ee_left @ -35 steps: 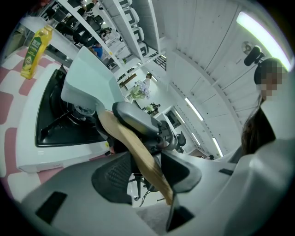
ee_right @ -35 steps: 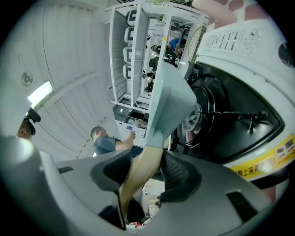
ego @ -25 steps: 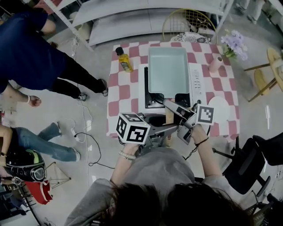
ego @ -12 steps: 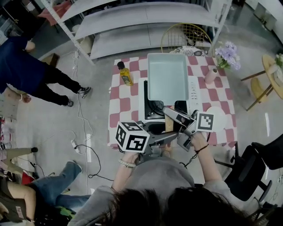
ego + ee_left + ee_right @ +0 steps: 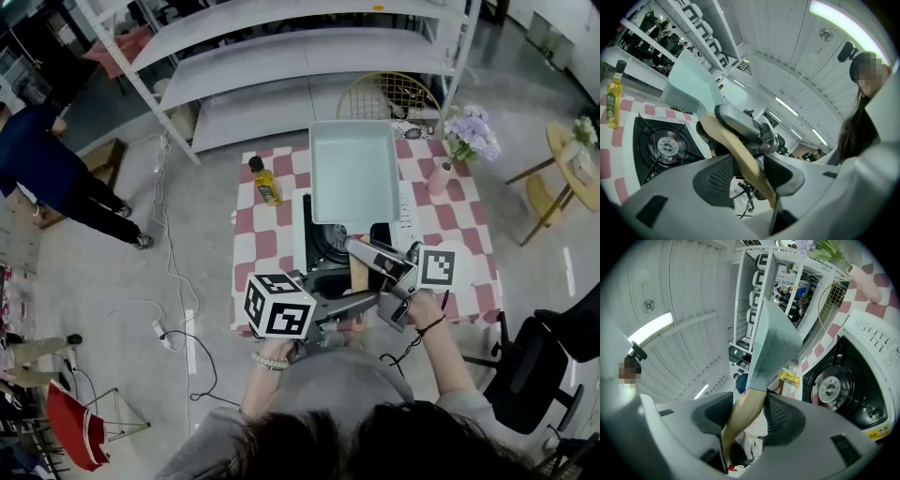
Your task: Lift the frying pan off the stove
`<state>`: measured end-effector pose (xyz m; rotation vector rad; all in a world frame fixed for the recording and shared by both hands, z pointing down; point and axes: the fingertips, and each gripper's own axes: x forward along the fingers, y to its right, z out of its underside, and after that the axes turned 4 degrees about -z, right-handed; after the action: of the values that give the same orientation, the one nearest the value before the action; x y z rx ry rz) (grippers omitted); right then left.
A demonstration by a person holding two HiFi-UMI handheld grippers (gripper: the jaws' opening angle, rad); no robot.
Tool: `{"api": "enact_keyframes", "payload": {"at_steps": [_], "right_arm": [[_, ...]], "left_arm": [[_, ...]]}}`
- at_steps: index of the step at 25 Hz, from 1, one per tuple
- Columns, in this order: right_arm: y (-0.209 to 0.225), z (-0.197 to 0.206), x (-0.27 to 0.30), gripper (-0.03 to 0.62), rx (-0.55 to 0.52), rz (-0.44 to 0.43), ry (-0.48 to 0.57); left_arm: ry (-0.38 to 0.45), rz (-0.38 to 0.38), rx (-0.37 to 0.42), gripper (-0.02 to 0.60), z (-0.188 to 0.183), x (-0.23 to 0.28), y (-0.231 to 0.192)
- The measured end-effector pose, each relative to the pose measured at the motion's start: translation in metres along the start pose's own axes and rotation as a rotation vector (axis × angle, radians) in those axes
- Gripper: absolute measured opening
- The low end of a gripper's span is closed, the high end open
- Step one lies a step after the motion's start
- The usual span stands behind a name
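Mint frying pan hangs higher above the stove than before.

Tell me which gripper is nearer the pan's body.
Right. The right gripper clamps the handle close to the pan; the left gripper clamps the same handle farther back, near its end.
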<state>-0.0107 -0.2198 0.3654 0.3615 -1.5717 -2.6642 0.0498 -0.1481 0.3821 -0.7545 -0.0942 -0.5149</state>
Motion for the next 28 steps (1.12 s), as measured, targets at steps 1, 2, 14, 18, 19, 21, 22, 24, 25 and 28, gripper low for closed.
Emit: {"api": "enact_keyframes", "payload": {"at_steps": [1,2,14,18,19,21,22,24,25,28], "right_arm": [[-0.002,-0.001,0.000,0.216,-0.007,-0.003,0.000],[-0.004,-0.002,0.000,0.216,-0.012,-0.005,-0.001],[-0.027,-0.014,0.003,0.216,-0.056,-0.020,0.011],[-0.033,-0.017,0.004,0.216,-0.069,-0.026,0.012],[-0.035,-0.017,0.004,0.216,-0.071,-0.027,0.013],[-0.039,-0.019,0.004,0.216,-0.077,-0.031,0.013],[-0.041,-0.020,0.004,0.216,-0.082,-0.034,0.014],[-0.043,-0.022,0.004,0.217,-0.091,-0.036,0.014],[-0.044,-0.022,0.004,0.216,-0.095,-0.037,0.014],[-0.048,-0.024,0.003,0.218,-0.106,-0.041,0.016]], "left_arm": [[0.002,0.000,0.006,0.207,-0.001,0.000,0.001],[0.003,0.000,0.012,0.207,-0.002,-0.001,0.003],[0.021,0.009,0.073,0.207,-0.019,-0.007,0.018],[0.027,0.011,0.091,0.209,-0.023,-0.009,0.022],[0.028,0.012,0.095,0.207,-0.024,-0.009,0.023],[0.030,0.013,0.103,0.209,-0.026,-0.010,0.025],[0.031,0.014,0.106,0.209,-0.028,-0.010,0.027],[0.033,0.015,0.115,0.207,-0.029,-0.011,0.029],[0.034,0.016,0.121,0.209,-0.030,-0.011,0.029],[0.039,0.018,0.134,0.209,-0.032,-0.011,0.032]]}}
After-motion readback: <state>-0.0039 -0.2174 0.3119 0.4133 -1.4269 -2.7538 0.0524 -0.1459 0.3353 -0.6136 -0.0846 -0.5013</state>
